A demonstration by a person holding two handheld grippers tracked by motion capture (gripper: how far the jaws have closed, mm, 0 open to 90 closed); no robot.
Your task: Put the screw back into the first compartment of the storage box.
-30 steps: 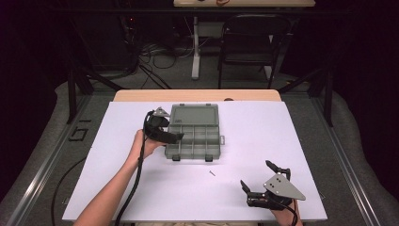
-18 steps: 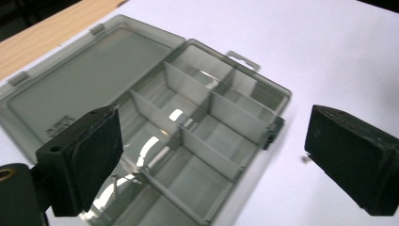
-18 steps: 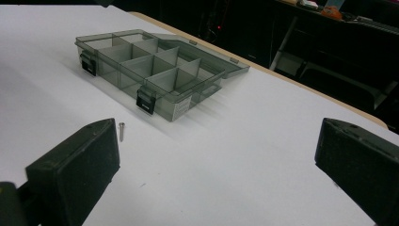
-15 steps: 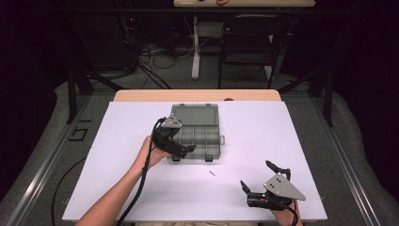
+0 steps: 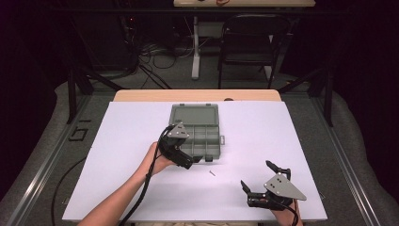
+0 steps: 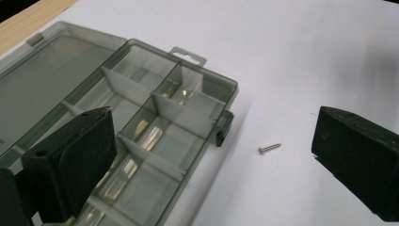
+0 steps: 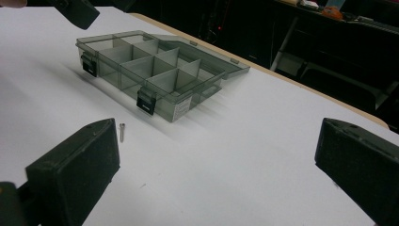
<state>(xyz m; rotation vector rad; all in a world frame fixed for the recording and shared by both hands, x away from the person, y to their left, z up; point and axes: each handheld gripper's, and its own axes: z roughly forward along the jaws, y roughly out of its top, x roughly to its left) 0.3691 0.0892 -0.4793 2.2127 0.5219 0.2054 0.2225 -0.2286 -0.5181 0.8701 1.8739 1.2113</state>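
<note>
Hovering at the front edge of the open organiser box [image 5: 200,136], the left gripper [image 5: 186,162] has its jaws wide apart and empty, one over the box's front compartments and the other over bare tabletop [image 5: 282,136]. A small screw [image 5: 212,173] lies alone on the white surface, near the box's front right latch [image 6: 225,128], at about four o'clock from that gripper in the high view. The likely step is to pick this screw up and drop it in a compartment. To do it well, shift the left gripper toward the screw until it sits midway between the jaws, lower until the tips nearly touch the tabletop, then close across the shaft, not along it. A screw this thin can roll or slip, so close slowly. The right gripper [image 5: 266,186] rests at the near right, at about five o'clock from the box, jaws apart and empty
</note>
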